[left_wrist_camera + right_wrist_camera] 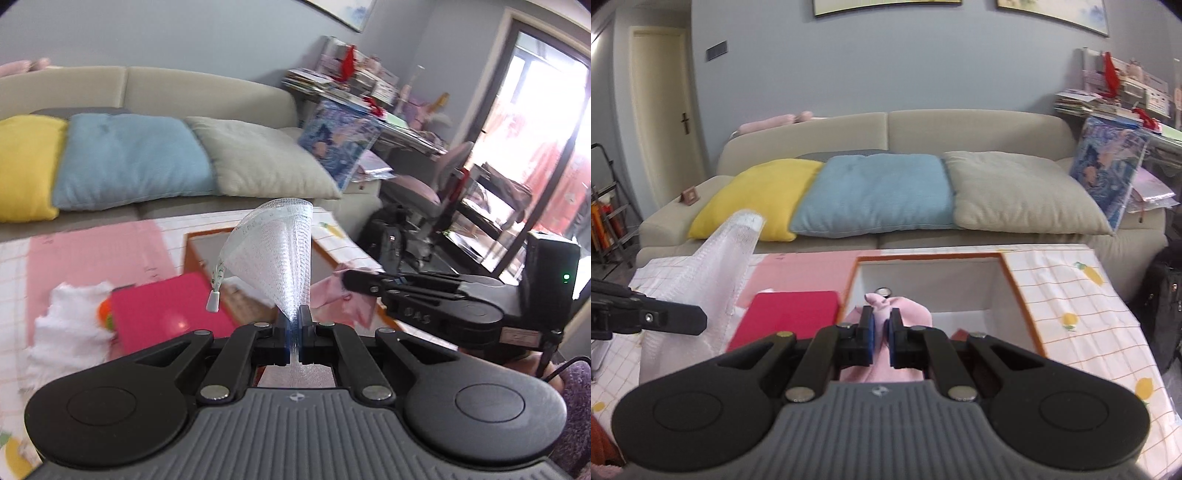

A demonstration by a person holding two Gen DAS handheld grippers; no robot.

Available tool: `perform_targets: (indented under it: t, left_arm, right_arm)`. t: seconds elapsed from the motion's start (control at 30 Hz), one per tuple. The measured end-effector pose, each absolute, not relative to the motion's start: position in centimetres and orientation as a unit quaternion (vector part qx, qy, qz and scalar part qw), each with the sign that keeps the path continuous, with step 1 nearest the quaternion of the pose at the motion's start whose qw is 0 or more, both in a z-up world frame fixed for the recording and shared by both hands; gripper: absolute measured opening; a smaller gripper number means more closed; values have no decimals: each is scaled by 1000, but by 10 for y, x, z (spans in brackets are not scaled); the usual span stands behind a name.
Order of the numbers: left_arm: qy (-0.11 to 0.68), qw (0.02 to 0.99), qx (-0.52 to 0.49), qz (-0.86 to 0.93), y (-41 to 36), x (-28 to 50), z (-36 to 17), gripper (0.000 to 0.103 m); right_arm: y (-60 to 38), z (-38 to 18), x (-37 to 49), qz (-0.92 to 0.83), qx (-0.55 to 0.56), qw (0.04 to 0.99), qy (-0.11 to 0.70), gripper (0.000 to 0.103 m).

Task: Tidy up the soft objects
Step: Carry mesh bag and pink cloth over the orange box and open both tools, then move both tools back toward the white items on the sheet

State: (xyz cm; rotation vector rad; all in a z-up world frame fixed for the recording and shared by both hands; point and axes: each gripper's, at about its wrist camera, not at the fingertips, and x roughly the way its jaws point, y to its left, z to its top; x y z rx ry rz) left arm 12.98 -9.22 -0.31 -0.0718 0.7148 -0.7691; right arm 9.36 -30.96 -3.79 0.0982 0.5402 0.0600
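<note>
My left gripper point(294, 312) is shut on a white mesh zip bag point(275, 254), which fans upward from its jaws with the zip pull dangling on the left. The same mesh bag point(716, 266) hangs at the left of the right wrist view. My right gripper point(881, 314) is shut on a pink soft cloth point(908, 314), held over the near edge of an open white box with an orange rim point(1021, 291). In the left wrist view the right gripper point(349, 282) reaches in from the right with the pink cloth point(332, 295) in it. A white fluffy cloth point(70, 325) lies on the table at the left.
A magenta flat case point(792, 314) lies left of the box on the checked tablecloth point(1082, 306). Behind the table stands a beige sofa point(960, 129) with yellow, blue and beige cushions. A black bag point(384, 236) and a cluttered desk are on the right.
</note>
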Motion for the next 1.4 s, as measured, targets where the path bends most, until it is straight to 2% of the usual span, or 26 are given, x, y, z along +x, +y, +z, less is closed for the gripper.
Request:
perform_targets:
  t: [0.2,0.37,0.67,0.93,1.03,1.13,1.27,1.3,1.33,1.4]
  left_arm:
    - [361,851,-12,-380,-153,160,-6,3]
    - [402,831,-10,-385,-185,190,-30,3]
    - [456,818,17,-351,-206,216,-79,3]
    - [483,810,34,-331,-205,223,-95,4]
    - [482,813,32,-325,-204,222,-93,10]
    - [476,818,32,-322,-202,220,-89,23]
    - [463,826,23,-321,-197,217,-80,60]
    - [459,827,21,-323,-196,215,-77,65]
    - [455,828,20,-326,-195,214,-74,66]
    - [448,831,22,-329,-192,211,-68,68]
  right_arm:
    - [-346,-39,105,4,45,962,271,5]
    - [-369,-60,127,-19,34,949,312,5]
    - [-372,-99,148,-18,-18,924,380,6]
    - [-363,-115,157,-12,-34,910,414,10]
    - [-361,-114,157,-10,-39,908,416,11]
    - [-359,-112,157,-8,-46,908,417,19]
    - [-358,-108,156,-7,-51,905,421,35]
    - [-357,-106,155,-8,-52,905,422,38]
    - [-356,-105,154,-10,-54,905,421,39]
    - [-355,-100,152,-14,-57,907,418,50]
